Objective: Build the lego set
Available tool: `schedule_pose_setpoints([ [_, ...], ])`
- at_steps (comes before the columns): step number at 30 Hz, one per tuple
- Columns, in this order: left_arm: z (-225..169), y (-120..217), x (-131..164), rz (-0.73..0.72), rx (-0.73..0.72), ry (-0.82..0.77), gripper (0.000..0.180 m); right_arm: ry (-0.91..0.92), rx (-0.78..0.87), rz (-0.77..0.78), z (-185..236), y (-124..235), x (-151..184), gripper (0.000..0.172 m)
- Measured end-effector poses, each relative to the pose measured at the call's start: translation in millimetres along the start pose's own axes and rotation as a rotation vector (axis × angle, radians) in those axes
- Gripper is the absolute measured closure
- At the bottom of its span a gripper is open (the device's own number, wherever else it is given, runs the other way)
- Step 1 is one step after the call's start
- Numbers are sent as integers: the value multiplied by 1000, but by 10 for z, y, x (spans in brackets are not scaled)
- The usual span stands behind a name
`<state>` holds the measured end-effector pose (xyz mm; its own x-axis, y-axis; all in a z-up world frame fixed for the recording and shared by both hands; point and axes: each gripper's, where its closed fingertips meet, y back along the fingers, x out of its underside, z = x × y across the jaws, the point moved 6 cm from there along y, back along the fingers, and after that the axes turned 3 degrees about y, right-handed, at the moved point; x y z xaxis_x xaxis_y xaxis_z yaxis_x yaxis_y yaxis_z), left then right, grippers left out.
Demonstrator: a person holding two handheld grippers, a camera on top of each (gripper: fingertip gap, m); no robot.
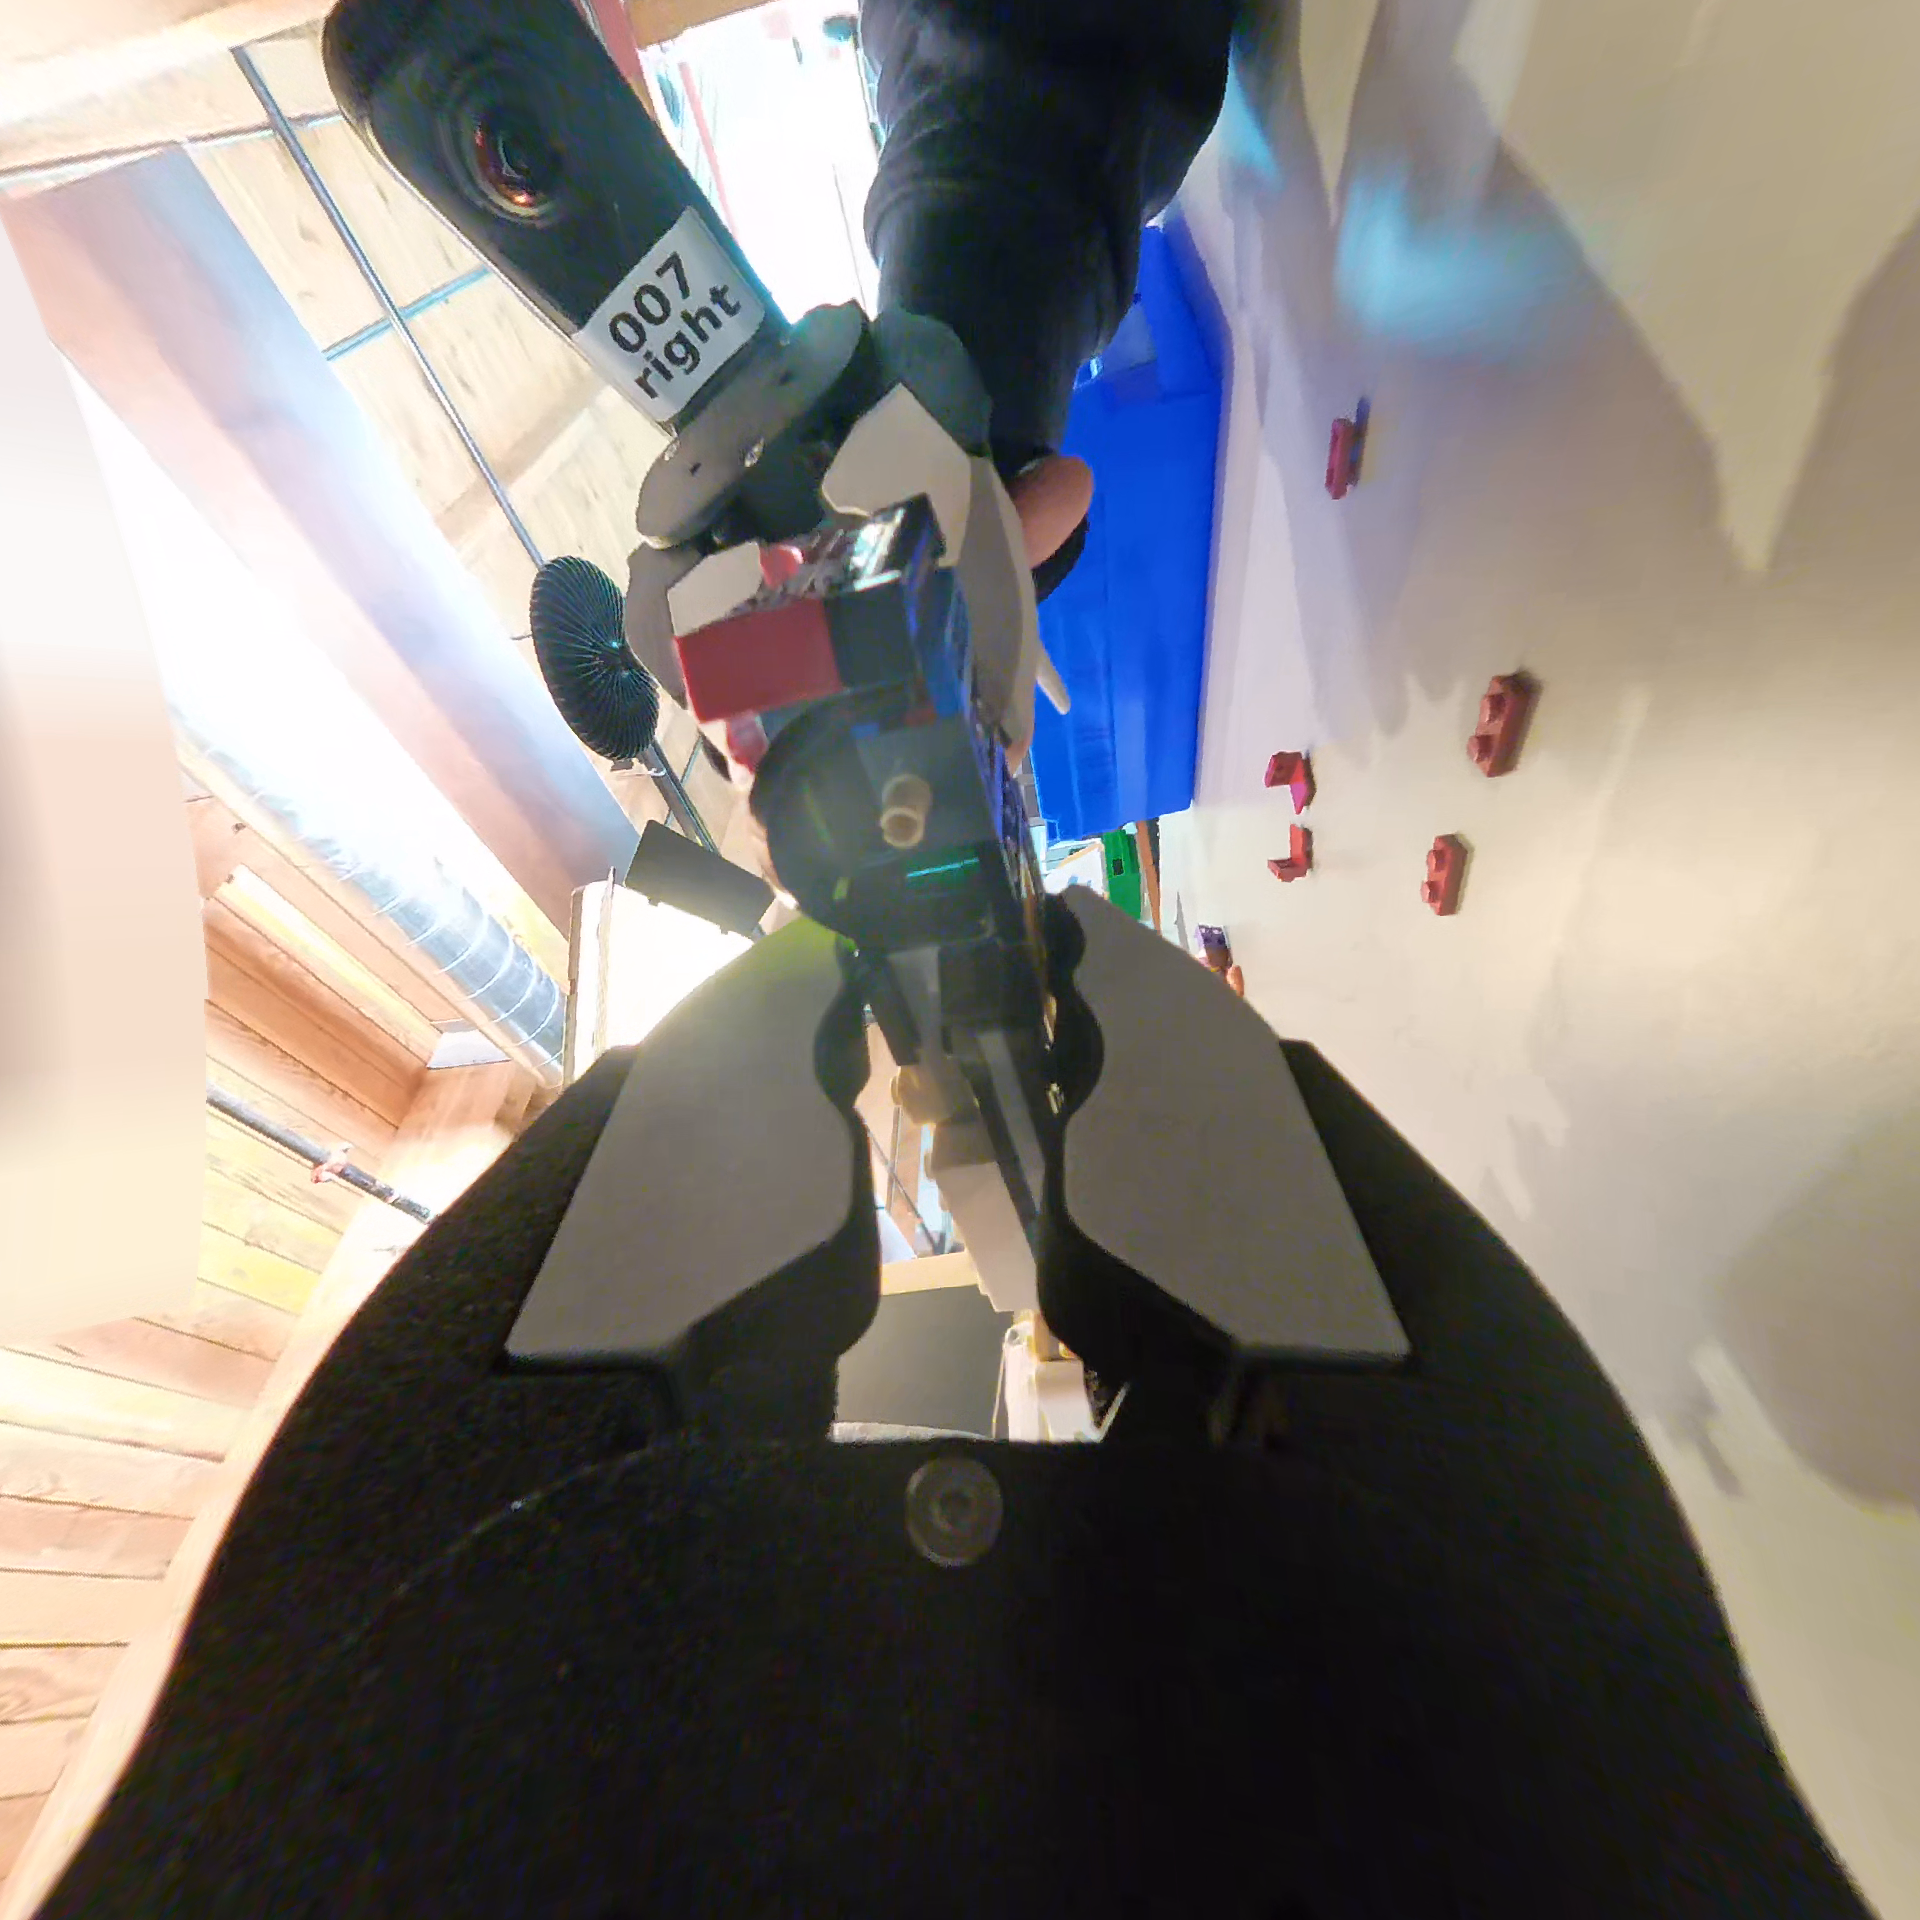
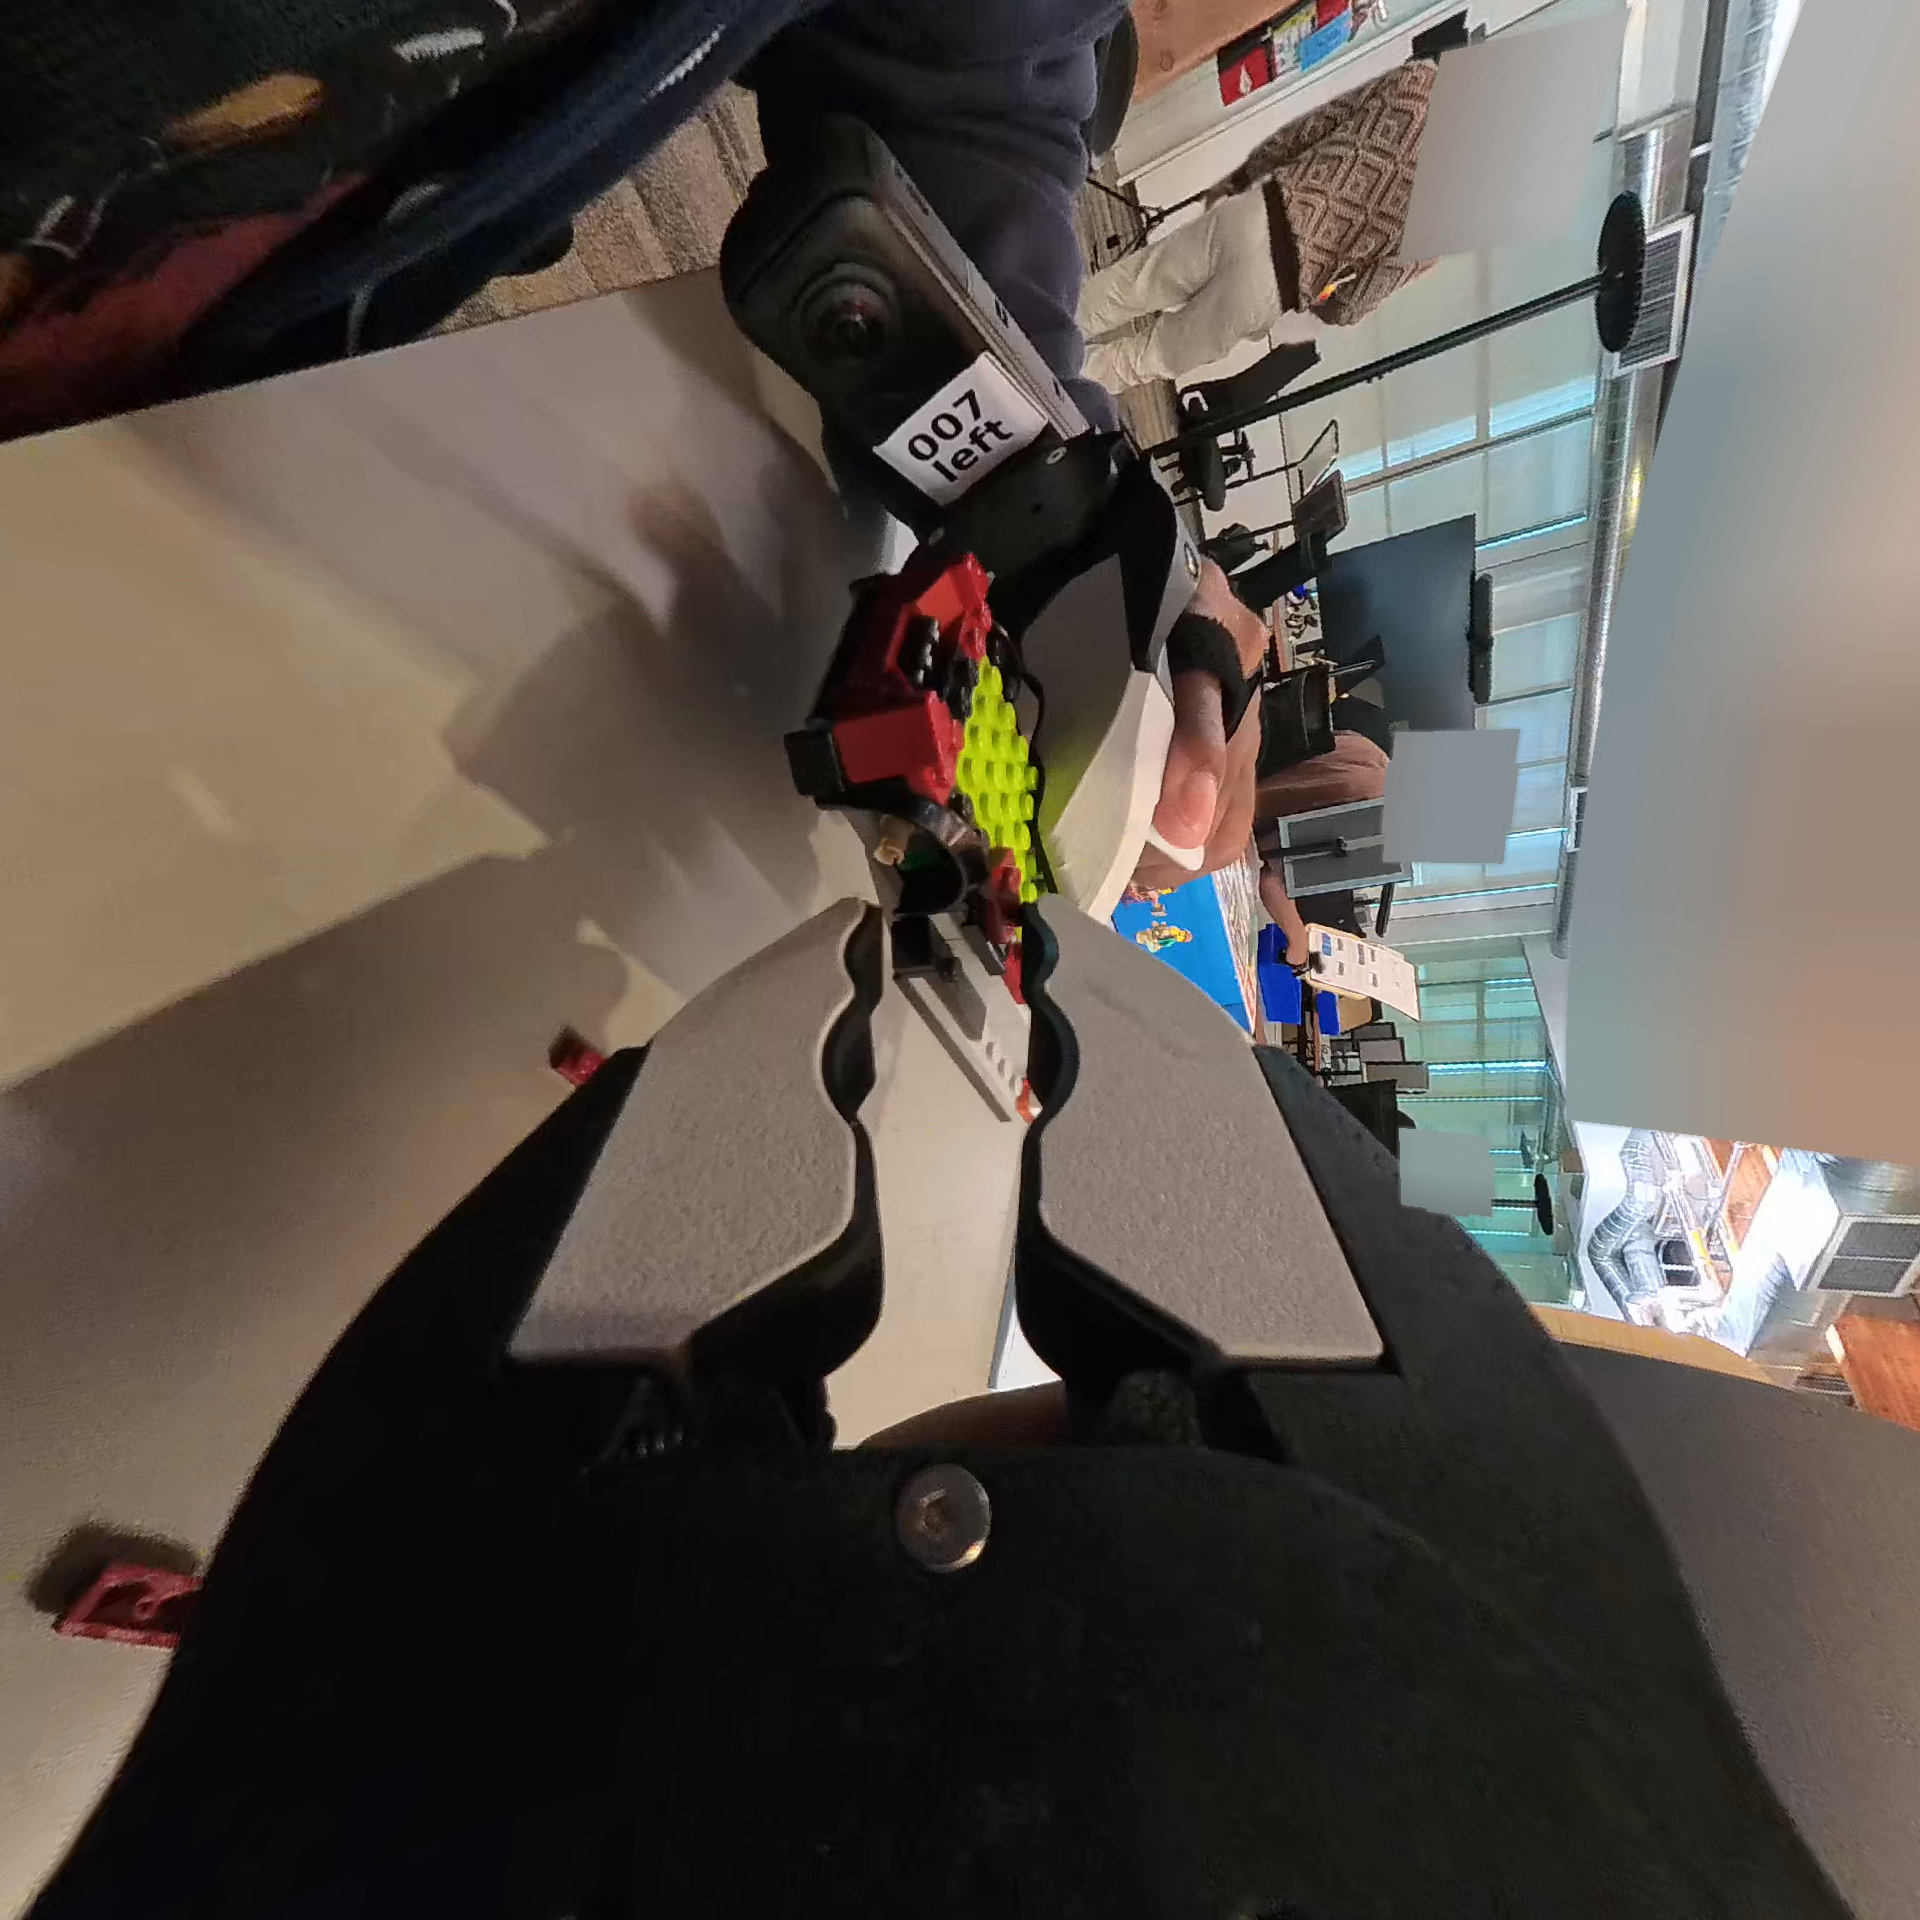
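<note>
Both grippers' fingers clamp a brick model above the white table

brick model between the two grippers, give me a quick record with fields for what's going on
model: toy brick build, red and black bricks on a lime studded plate, with a grey strip at one end
left gripper: shut on the model's dark and grey end
right gripper: jaws around the grey strip end of the same model
position: model held between both grippers, above the white table
loose parts: small red bricks scattered on the table
background: blue bin at the table's far edge
</note>
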<state>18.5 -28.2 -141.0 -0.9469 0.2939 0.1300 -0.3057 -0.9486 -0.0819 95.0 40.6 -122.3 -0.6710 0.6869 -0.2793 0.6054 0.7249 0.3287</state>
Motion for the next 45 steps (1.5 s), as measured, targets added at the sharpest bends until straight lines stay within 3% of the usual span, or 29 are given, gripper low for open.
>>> schedule_pose_setpoints([
  [27,-17,-13,-20,-46,48,230,151,18,-25,-7,-13,-18,-64,147],
  [45,-34,-7,-1,7,104,283,153,47,-18,12,7,-62,-64,150],
])
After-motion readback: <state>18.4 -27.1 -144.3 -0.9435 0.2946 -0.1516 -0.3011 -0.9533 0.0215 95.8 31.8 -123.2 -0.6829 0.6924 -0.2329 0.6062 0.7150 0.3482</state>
